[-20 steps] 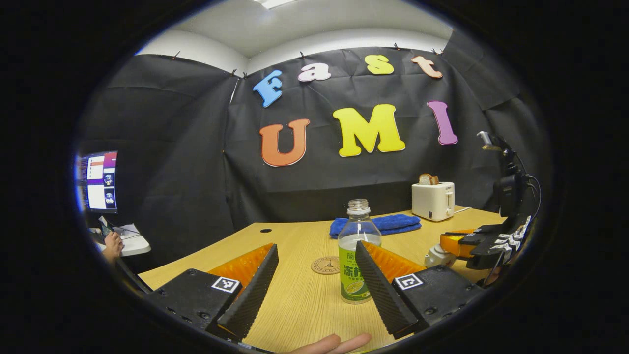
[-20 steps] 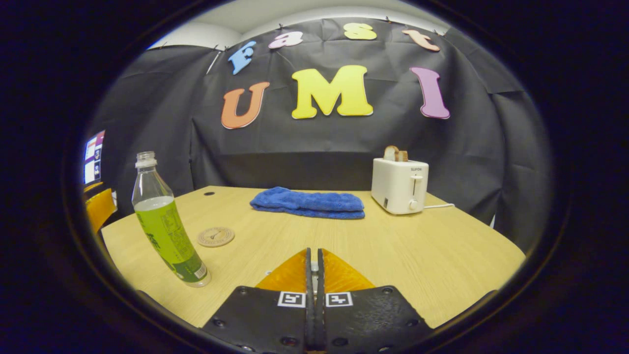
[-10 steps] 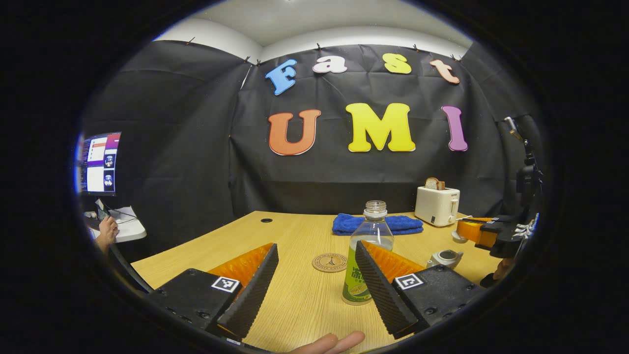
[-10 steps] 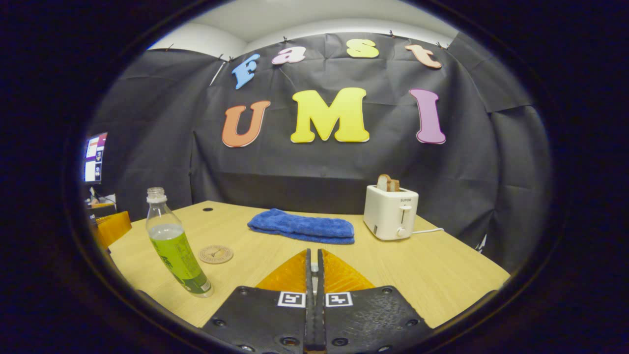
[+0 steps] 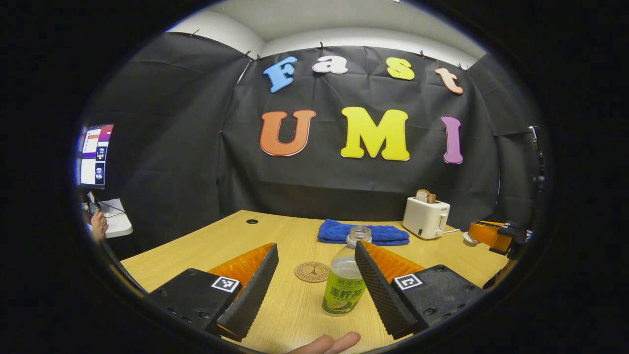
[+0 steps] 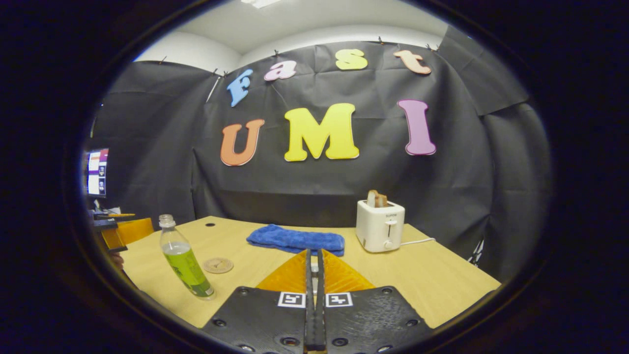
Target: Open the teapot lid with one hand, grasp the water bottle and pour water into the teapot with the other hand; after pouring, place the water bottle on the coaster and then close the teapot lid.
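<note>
An uncapped clear bottle (image 5: pixel 342 287) with a green label and greenish liquid stands upright on the wooden table (image 5: pixel 221 241). It sits just ahead of my open left gripper (image 5: pixel 315 247), close to its right finger, which hides part of it. A round coaster (image 5: pixel 312 271) lies beyond the bottle. At the far right my right gripper (image 5: pixel 475 234) hovers with a small white lid (image 5: pixel 467 239) at its tips. In the right gripper view the right gripper (image 6: pixel 314 253) is shut, the bottle (image 6: pixel 186 265) and coaster (image 6: pixel 218 265) are to its left, and the left gripper (image 6: pixel 123 231) is at the far left edge.
A folded blue towel (image 5: pixel 363 232) and a white toaster (image 5: pixel 425 219) with bread stand at the back of the table. A monitor (image 5: pixel 94 155) and a person's hand (image 5: pixel 98 223) are off to the left. A fingertip (image 5: pixel 324 341) shows at the bottom edge.
The left gripper has risen, so the bottle now sits lower between its fingers. The right gripper lifted up and back with the lid. The teapot seen half a second ago is now hidden.
</note>
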`<state>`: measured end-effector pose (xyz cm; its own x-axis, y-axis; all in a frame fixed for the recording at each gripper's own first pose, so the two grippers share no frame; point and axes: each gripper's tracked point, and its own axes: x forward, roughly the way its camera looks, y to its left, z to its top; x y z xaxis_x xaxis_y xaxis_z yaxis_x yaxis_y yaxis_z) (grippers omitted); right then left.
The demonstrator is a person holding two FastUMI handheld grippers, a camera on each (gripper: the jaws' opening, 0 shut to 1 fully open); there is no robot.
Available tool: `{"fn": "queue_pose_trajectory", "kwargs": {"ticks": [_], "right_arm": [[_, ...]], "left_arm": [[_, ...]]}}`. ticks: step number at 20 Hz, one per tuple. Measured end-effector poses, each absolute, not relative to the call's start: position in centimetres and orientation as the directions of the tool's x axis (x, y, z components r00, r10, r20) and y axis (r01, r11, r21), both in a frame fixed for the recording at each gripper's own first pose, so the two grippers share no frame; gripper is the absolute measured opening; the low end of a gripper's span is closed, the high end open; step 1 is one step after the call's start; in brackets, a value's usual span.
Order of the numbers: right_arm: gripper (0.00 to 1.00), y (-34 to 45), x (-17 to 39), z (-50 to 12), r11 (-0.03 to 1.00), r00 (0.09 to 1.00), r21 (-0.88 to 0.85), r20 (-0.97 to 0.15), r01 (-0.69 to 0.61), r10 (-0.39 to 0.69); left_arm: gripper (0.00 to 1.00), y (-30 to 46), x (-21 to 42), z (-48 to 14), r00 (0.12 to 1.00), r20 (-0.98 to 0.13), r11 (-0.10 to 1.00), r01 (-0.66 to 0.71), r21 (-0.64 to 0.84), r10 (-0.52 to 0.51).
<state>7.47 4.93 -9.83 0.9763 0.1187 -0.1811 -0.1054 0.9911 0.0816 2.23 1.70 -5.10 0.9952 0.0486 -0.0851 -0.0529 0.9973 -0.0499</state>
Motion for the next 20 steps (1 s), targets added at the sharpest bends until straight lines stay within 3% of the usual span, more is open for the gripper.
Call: {"fn": "queue_pose_trajectory", "kwargs": {"ticks": [20], "right_arm": [[0.00,3.7,6.8,-12.8,0.987,0.964,0.105,-0.224,-0.125,0.145]], "left_arm": [[0.96,-2.5,5.9,-16.5,0.962,-0.269,0.998,0.031,-0.048,-0.043]]}}
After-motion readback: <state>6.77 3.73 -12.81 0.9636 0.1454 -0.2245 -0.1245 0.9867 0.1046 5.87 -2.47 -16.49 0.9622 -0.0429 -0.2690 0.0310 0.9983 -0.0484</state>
